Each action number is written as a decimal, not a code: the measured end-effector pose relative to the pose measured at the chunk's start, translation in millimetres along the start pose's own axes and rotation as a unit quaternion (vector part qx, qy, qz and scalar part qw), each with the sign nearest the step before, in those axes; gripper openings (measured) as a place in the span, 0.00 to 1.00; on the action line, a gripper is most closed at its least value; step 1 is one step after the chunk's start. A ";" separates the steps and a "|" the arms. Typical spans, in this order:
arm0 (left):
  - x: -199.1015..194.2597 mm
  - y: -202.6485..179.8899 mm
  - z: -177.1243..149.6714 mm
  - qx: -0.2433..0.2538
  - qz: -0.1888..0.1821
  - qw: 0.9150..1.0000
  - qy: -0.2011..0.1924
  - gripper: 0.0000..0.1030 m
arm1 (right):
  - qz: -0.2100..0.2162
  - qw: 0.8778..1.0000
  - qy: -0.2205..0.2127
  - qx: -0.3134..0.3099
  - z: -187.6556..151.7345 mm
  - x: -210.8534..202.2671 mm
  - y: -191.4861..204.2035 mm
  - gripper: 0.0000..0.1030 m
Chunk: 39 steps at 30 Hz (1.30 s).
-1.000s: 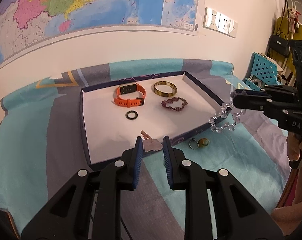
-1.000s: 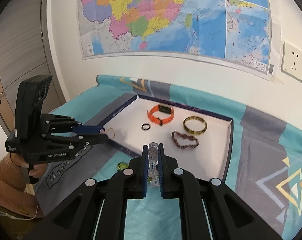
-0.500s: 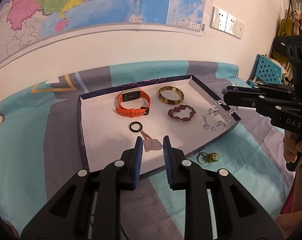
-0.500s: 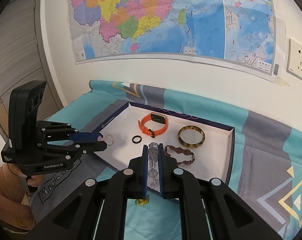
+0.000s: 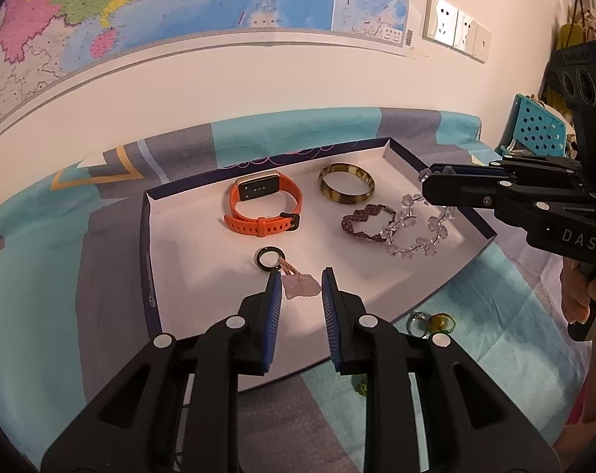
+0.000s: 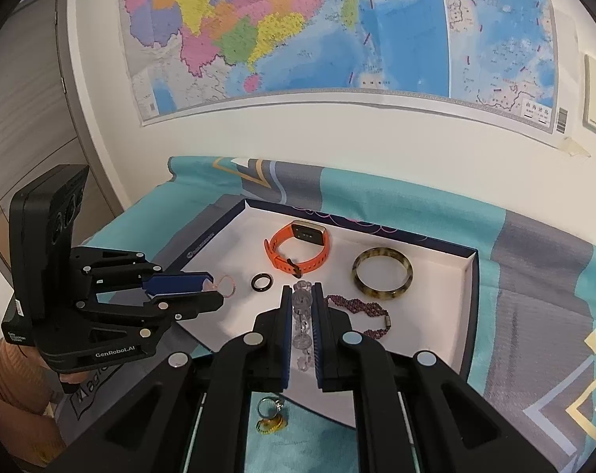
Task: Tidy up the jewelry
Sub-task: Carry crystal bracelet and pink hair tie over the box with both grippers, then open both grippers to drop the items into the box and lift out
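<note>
Grippers both carry jewelry above the tray (image 5: 150,276). Your right gripper (image 6: 301,317) is clamped on the clear bead bracelet (image 5: 414,232), which hangs over the tray's right edge, beside the purple beaded bracelet (image 5: 366,224). Your left gripper (image 5: 299,293) pinches a pink pendant (image 5: 301,285) on a cord near the front edge, by the black ring (image 5: 269,258). Two rings (image 5: 429,321) lie on the cloth outside the tray.

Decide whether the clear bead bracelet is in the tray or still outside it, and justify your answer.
Partly in. The clear bead bracelet hangs from the shut right claw over the tray, its lower loop apparently touching the white floor beside the purple bracelet.
</note>
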<state>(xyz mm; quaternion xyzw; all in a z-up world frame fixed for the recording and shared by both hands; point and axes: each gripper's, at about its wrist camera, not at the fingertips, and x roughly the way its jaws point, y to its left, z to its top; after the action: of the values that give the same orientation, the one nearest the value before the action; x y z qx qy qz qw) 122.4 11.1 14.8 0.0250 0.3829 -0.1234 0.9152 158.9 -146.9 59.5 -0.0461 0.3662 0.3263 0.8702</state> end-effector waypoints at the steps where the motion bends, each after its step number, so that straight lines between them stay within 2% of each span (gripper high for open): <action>1: 1.3 0.3 0.6 0.000 0.001 1.000 0.001 0.21 | 0.001 1.000 0.002 0.001 0.4 2.1 -0.6 0.07; 15: 23.5 5.5 3.1 0.000 0.016 1.000 0.022 0.21 | 0.012 0.999 0.022 0.037 2.5 33.6 -21.5 0.07; 31: 50.8 3.3 11.4 0.014 0.034 0.998 0.048 0.21 | -0.020 0.996 0.040 0.078 -1.2 55.0 -49.2 0.08; 34: 52.1 5.1 9.6 0.011 0.037 0.998 0.051 0.27 | -0.034 0.996 0.044 0.075 -1.9 59.3 -50.6 0.10; 36: 49.3 6.1 8.8 0.008 0.039 0.998 0.050 0.36 | -0.033 0.995 0.043 0.081 -3.2 59.4 -53.4 0.13; 39: 36.8 6.9 8.7 0.007 0.041 0.999 0.034 0.38 | -0.040 0.995 0.042 0.083 -4.8 56.8 -54.7 0.16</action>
<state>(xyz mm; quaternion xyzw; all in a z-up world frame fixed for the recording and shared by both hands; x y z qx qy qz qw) 155.0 9.0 -5.3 0.0514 0.4111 -0.0875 0.9059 218.4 -160.9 9.3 -0.0022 0.4262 0.2575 0.8672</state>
